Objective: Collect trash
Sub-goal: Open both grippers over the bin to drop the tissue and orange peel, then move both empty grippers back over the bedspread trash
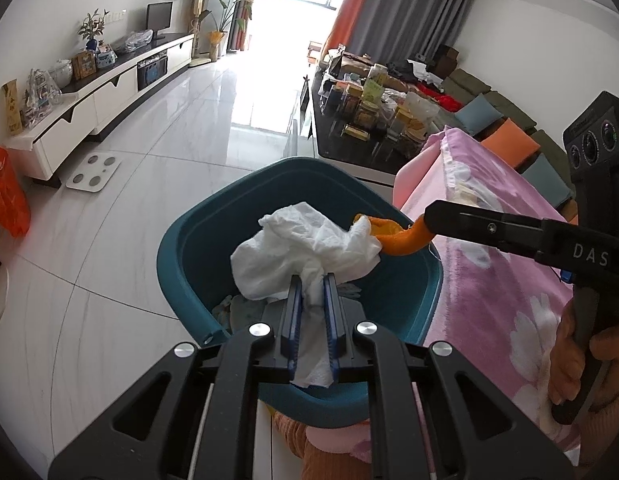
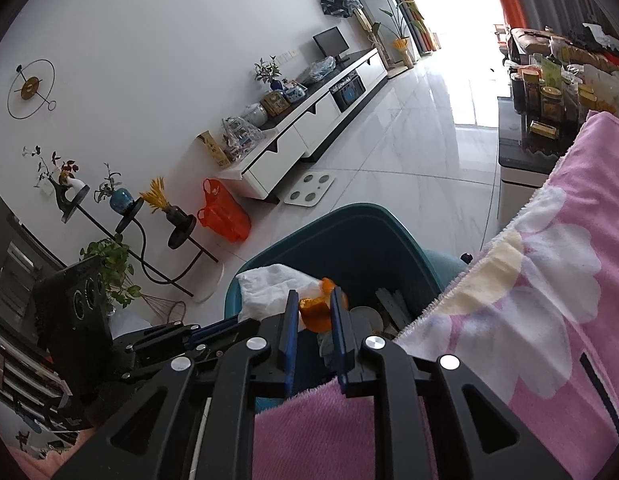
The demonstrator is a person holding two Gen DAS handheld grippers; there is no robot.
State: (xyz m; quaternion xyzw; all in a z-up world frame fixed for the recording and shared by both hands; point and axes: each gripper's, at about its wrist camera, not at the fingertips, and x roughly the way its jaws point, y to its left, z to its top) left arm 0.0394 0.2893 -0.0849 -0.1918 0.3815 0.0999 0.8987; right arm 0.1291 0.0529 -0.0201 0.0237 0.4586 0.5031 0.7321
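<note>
1. White crumpled paper tissue [image 1: 305, 248] is clamped between the blue-padded fingers of the left gripper [image 1: 313, 284], at lower centre of the left wrist view; the tissue bulges above the fingertips and a strip of it runs down between the pads.
2. The tissue hangs over the open mouth of the teal plastic trash bin [image 1: 181, 248], which fills the middle of the frame.
3. The right gripper [image 2: 315, 304] is closed on an orange peel piece [image 2: 315, 314], at centre of the right wrist view, above the same bin [image 2: 349, 224].
4. In the left wrist view, the peel [image 1: 393, 240] touches the right edge of the tissue.
5. Scraps of debris lie inside the bin, at centre right of the right wrist view; their type cannot be determined.
6. The pink floral fleece blanket [image 2: 549, 280] occupies the right side of both views and lies just beside the bin.
7. A white bathroom scale [image 1: 93, 170] rests on the tiled floor, at left of the left wrist view.
</note>
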